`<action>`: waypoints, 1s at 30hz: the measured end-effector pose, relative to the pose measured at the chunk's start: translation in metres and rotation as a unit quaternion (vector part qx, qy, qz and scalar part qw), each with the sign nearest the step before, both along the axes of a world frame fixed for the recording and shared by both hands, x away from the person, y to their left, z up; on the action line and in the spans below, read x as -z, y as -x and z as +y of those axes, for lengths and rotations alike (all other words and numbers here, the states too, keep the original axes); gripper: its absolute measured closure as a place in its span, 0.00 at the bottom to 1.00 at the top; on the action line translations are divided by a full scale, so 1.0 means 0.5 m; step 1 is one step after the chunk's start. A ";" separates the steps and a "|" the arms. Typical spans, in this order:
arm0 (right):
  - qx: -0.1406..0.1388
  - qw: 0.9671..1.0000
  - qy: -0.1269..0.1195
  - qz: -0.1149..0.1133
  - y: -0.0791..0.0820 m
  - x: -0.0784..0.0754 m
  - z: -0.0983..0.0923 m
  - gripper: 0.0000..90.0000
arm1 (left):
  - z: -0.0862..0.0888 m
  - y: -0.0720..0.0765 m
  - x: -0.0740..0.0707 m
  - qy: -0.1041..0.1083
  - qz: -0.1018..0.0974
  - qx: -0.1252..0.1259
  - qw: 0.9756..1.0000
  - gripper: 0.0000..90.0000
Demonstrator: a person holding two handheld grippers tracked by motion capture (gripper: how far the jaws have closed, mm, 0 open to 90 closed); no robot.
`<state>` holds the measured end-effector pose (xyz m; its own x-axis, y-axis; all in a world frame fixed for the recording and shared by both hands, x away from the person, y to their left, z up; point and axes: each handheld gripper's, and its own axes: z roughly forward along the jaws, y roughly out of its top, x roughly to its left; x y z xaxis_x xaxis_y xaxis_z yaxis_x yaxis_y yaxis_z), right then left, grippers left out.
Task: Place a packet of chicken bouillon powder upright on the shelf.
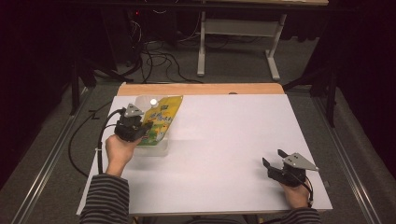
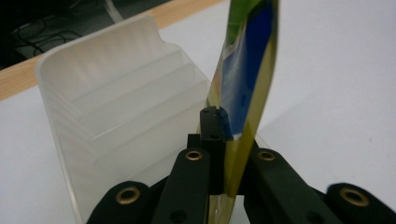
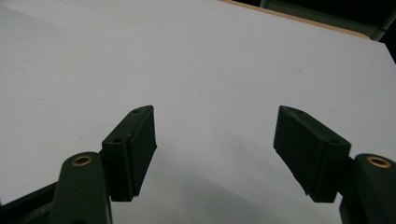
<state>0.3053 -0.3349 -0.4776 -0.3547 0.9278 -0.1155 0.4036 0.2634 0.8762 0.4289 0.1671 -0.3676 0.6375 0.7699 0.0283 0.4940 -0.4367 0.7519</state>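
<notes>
One yellow pouch (image 1: 161, 119) at 10 o'clock, clamped in left gripper (image 1: 140, 128) over one clear plastic bin (image 2: 116, 107). Right gripper (image 1: 275, 161) at 4 o'clock, jaws apart, nothing between. One white table (image 1: 224, 140).

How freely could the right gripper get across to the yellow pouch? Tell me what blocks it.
Probably freely: bare white table lies between the open right gripper and the yellow pouch. But the left gripper is clamped on the pouch at the translucent bin, crowding that side.

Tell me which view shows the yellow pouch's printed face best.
The high view: the yellow pouch shows its whole printed front and white cap, held by the left gripper over the clear bin. The left gripper view shows it edge-on.
</notes>
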 end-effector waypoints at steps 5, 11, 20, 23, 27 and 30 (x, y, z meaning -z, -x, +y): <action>-0.002 1.000 0.002 0.011 -0.003 0.000 0.002 0.33 | 0.006 0.003 -0.003 -0.017 0.023 0.004 1.000 0.98; 0.000 1.000 -0.004 0.009 -0.003 0.000 0.000 0.33 | 0.005 0.000 -0.005 -0.023 0.034 -0.007 0.999 1.00; -0.001 1.000 0.000 0.010 -0.004 0.000 0.002 0.33 | 0.013 0.004 0.009 0.004 0.001 -0.012 1.000 1.00; 0.000 1.000 -0.007 0.007 -0.002 0.000 0.000 0.33 | 0.011 0.006 0.016 0.000 -0.010 -0.016 1.000 1.00; -0.004 1.000 -0.004 0.007 -0.002 0.000 0.000 0.33 | 0.010 0.008 0.025 0.013 -0.027 -0.015 0.999 1.00; -0.007 1.000 0.000 0.004 -0.002 0.000 0.001 0.33 | 0.008 0.010 0.041 0.012 -0.042 -0.011 0.999 1.00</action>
